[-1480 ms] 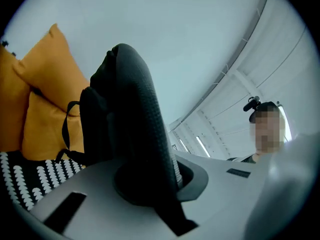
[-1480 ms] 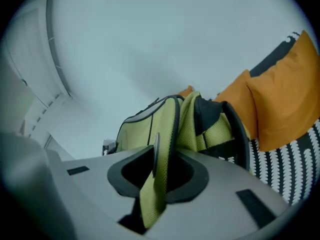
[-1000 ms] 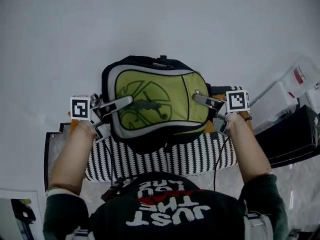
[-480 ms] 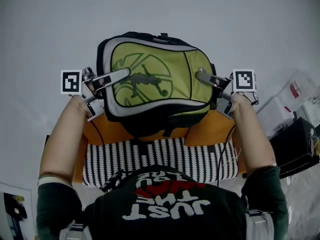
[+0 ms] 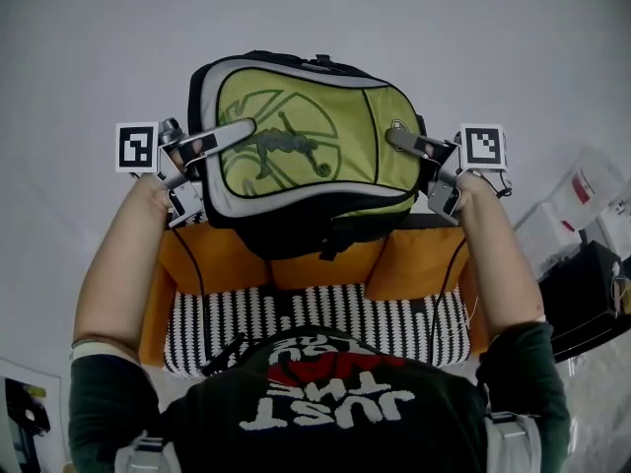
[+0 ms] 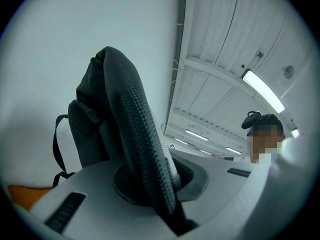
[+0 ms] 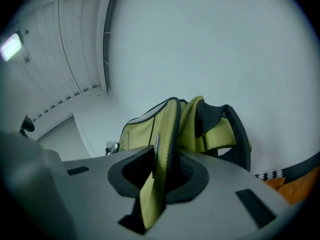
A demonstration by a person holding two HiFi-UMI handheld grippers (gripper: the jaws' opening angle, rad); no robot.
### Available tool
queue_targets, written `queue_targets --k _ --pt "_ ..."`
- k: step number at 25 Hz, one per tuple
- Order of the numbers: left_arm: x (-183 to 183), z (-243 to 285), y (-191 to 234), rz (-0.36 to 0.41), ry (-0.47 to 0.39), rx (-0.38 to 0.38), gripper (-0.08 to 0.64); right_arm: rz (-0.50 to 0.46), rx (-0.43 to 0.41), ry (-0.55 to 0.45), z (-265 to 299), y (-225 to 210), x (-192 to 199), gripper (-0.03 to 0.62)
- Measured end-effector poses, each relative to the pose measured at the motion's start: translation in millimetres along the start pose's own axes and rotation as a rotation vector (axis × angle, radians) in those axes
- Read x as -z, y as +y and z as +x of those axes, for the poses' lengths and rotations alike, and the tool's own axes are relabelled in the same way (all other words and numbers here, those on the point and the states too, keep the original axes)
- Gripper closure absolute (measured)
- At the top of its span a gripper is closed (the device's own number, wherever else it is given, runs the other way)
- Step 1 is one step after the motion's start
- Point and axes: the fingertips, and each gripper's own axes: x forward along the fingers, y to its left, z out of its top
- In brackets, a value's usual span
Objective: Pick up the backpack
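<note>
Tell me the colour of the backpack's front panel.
The front panel is lime green, clearest in the head view.

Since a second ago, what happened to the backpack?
The backpack went up, away from the striped seat, so the orange cushions under it now show. The left claw and right claw stayed shut on it.

Left gripper (image 5: 225, 138): left-centre of the head view, marker cube (image 5: 137, 147) on the outer side, jaws pointing inward, clamped on the black padded edge of the backpack (image 5: 306, 146).
Right gripper (image 5: 402, 144): right-centre, mirrored, jaws clamped on its green fabric.
Left forearm (image 5: 118, 264): bare, reaching up from the lower left.
Right forearm (image 5: 498, 254): bare, reaching up from the lower right.
Grippers: 2, level with each other.
</note>
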Motion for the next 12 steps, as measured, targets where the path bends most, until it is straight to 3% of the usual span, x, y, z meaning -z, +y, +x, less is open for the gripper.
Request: queue_targets --k 12 --pt "-2.2 1.5 -2.4 0.011 -0.002 0.006 0.525 0.0 -0.003 -0.003 0.4 -0.9 0.2 0.503"
